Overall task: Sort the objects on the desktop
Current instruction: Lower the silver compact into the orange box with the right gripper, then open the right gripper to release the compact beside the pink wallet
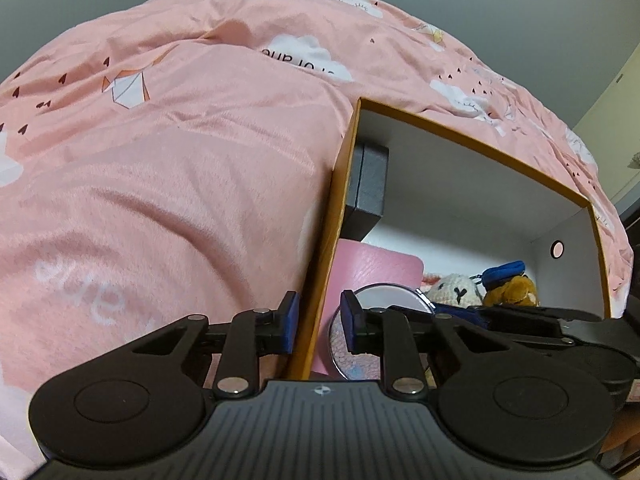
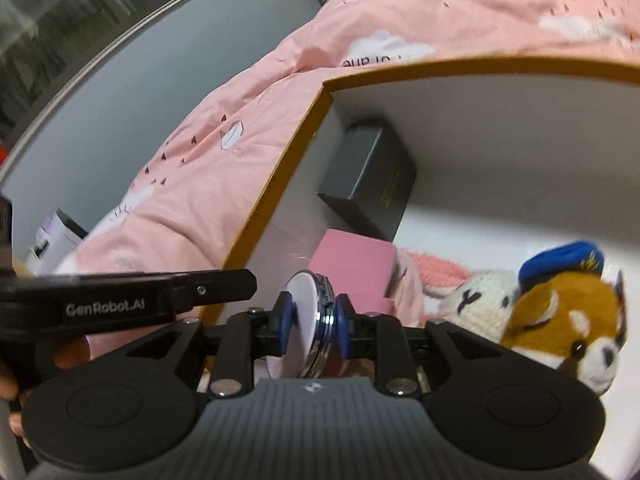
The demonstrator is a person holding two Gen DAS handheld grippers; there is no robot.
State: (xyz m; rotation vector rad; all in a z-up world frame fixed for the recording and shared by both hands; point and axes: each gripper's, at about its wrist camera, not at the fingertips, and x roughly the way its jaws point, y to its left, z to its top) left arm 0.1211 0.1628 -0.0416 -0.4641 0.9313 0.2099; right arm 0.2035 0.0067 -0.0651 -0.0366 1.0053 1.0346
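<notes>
An orange-rimmed box (image 1: pixel 472 142) with white inside walls lies on a pink quilt; it also shows in the right wrist view (image 2: pixel 296 148). My left gripper (image 1: pixel 318 322) straddles the box's left wall (image 1: pixel 326 240), one pad on each side, a small gap showing. My right gripper (image 2: pixel 310 322) is shut on a round compact mirror (image 2: pixel 310 312), held on edge inside the box; the mirror also shows in the left wrist view (image 1: pixel 384 300). Inside lie a dark box (image 2: pixel 370 176), a pink case (image 2: pixel 356 262), a white knitted toy (image 2: pixel 476 300) and a brown plush (image 2: pixel 568 320) with blue cap.
The pink quilt (image 1: pixel 160 160) fills the space left of and behind the box. The left gripper's body (image 2: pixel 120 300) crosses the lower left of the right wrist view. A grey wall (image 2: pixel 120 112) stands behind the bed.
</notes>
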